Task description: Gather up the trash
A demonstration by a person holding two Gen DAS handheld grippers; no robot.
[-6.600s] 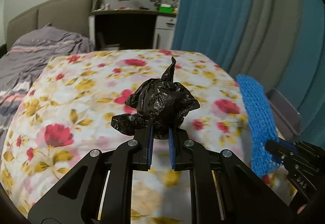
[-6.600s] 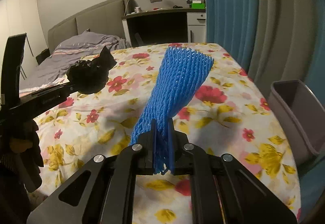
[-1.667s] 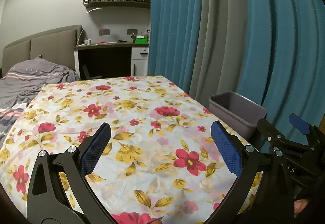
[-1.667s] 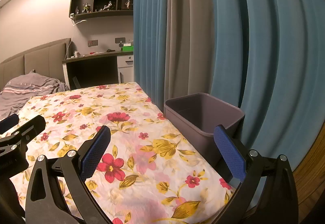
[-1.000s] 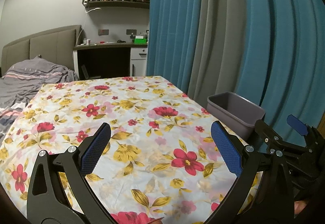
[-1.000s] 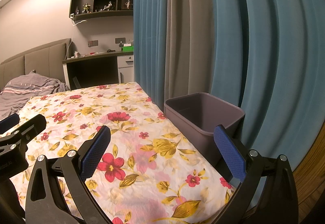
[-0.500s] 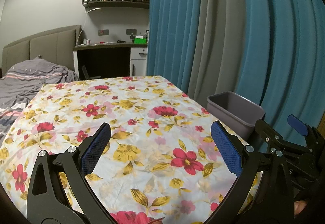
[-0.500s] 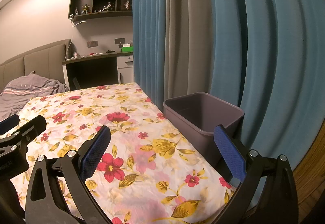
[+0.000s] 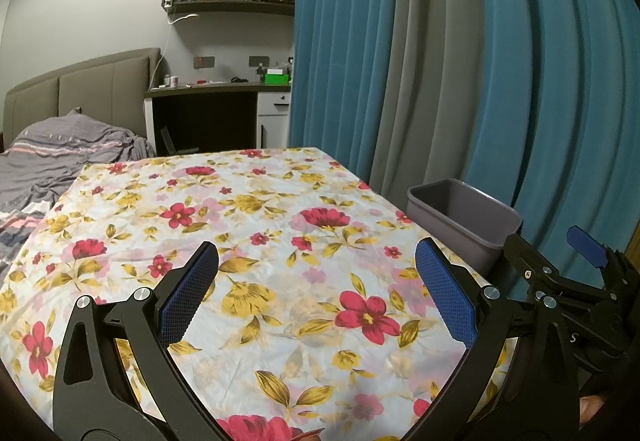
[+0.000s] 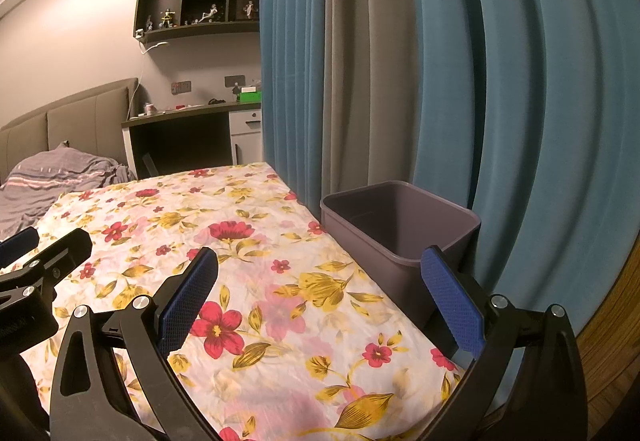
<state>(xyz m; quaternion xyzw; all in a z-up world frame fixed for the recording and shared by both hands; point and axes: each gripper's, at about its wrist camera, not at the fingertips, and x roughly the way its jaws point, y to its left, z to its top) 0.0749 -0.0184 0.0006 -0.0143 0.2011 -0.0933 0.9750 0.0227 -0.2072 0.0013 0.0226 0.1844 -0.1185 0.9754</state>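
Trash is nowhere in view beside the bin (image 10: 394, 227), so nothing shows how it would handle or where to grip. The left gripper (image 9: 316, 295) and right gripper (image 10: 320, 299) gape wide, empty.

soft, even indoor light, warmer and pinker in the right wrist view, cooler in the left. both pictures are sharp, with strong fisheye bending and dark vignetted corners.
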